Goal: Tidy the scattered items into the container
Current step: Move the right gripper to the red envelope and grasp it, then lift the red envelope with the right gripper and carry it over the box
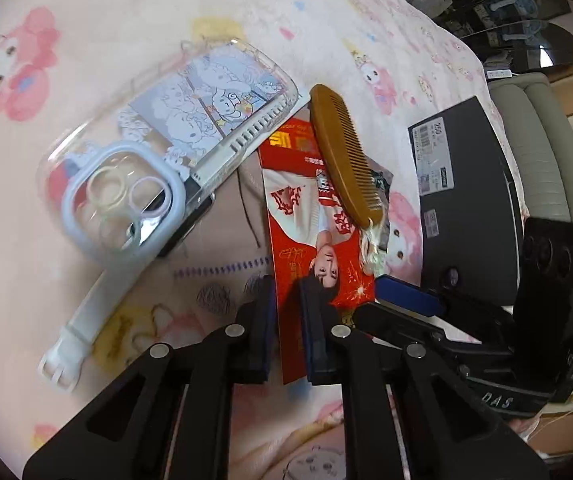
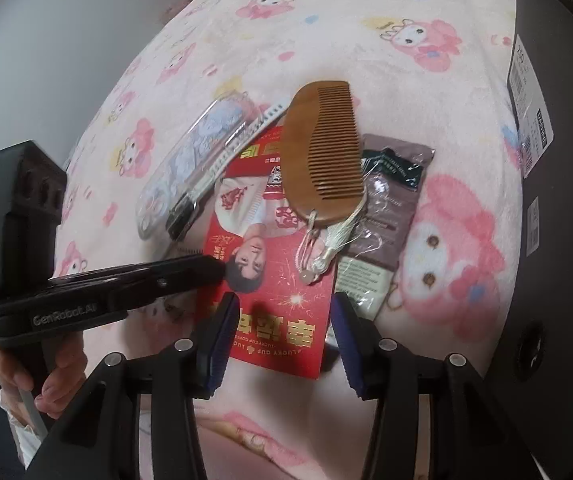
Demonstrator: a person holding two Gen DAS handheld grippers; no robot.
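A pink cartoon-print bed blanket (image 2: 366, 40) carries everything. The dark box (image 1: 466, 200) stands at its right edge. The red card (image 2: 270, 280) lies lengthwise toward the cameras, pinched at its near edge by the left tongs (image 1: 286, 320); the right tongs (image 2: 282, 336) stand spread over it. The wooden comb (image 2: 322, 148) lies across its far end, beside the clear phone case (image 1: 166, 152). Only the right view shows the brown sachet (image 2: 386, 208).
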